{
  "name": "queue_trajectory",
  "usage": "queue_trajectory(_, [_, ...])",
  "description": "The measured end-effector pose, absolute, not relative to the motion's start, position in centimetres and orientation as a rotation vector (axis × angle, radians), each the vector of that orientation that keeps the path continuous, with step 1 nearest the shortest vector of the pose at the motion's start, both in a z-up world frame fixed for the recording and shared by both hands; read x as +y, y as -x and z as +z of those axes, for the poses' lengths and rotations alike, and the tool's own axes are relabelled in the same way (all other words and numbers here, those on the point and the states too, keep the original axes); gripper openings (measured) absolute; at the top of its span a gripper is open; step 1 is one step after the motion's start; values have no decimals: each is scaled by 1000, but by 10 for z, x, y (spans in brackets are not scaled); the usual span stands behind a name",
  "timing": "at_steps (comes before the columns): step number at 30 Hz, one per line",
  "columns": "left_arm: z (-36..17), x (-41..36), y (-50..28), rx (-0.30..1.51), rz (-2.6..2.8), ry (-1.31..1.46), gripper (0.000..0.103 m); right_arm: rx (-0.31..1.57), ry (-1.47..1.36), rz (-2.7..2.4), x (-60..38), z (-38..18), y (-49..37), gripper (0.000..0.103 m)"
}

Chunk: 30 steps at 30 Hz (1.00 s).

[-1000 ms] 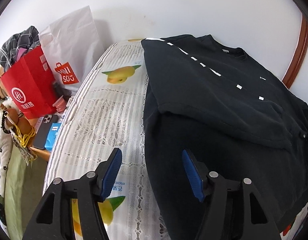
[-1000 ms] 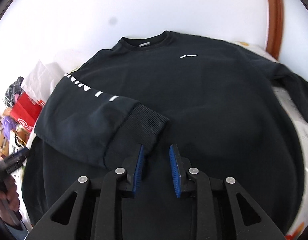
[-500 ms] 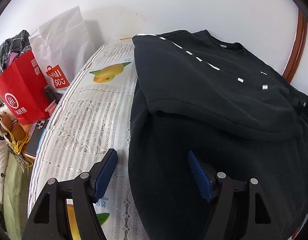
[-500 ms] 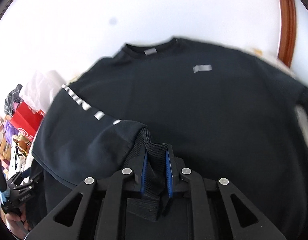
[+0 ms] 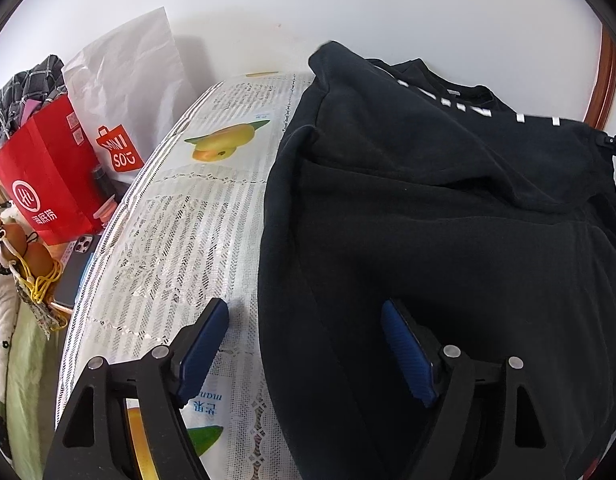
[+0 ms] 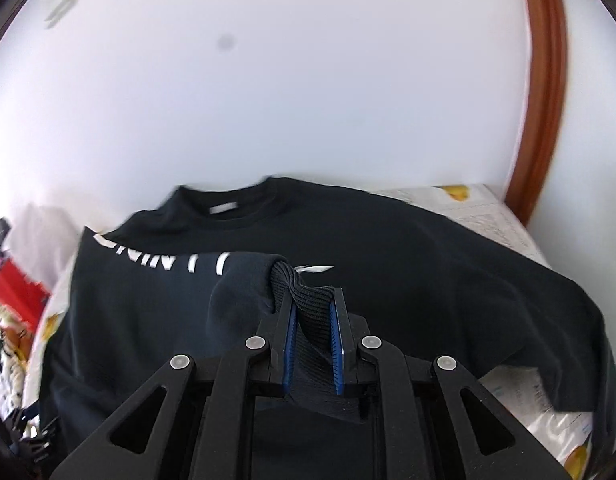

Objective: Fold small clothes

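- Sweatshirt (image 6: pixel 388 264): black, spread across the surface (image 5: pixel 180 240), which was covered by a lace cloth printed with fruit; its collar lay toward the white wall.
- Sleeve (image 6: pixel 244 280): the sweatshirt's lettered sleeve lay folded across the sweatshirt's chest, its ribbed cuff (image 6: pixel 308 304) raised off the body fabric.
- Right tool (image 6: pixel 313 340): clamped on the cuff, the ribbed knit pinched between the two blue pads above the sweatshirt's front.
- Left tool (image 5: pixel 308 344): jaws apart and opening, straddling the sweatshirt's side edge near the hem; one pad over the lace cloth, the other over the black fabric, neither gripping it.
- Red bag (image 5: pixel 44 176) and white bag (image 5: pixel 128 92): stood beyond the sweatshirt, off the surface's far side edge.
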<state>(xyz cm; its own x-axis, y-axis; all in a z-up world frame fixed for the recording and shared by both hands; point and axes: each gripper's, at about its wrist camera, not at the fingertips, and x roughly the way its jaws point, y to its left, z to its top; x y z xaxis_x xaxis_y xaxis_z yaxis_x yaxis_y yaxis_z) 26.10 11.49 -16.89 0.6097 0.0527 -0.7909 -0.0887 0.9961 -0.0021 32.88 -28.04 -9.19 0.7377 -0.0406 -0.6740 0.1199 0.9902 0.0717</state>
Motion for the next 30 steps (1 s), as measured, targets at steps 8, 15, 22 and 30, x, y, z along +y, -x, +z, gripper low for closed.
queue_trajectory(8, [-169,114,-261,912,83,43,80,816,-193,-157,-325,-122,-336,15])
queue_trajectory(15, [-170,114,-261,912,85,41,81,856,-240,-189,-347,-139,-334,24])
queue_trajectory(22, [-170,116,-261,913,86,43,81,898,-27,-249,-334,-156,-318,33])
queue_trajectory(30, [-167,118,-247,949,70,19,81,929,-8,-267,-351,-148,-262,37])
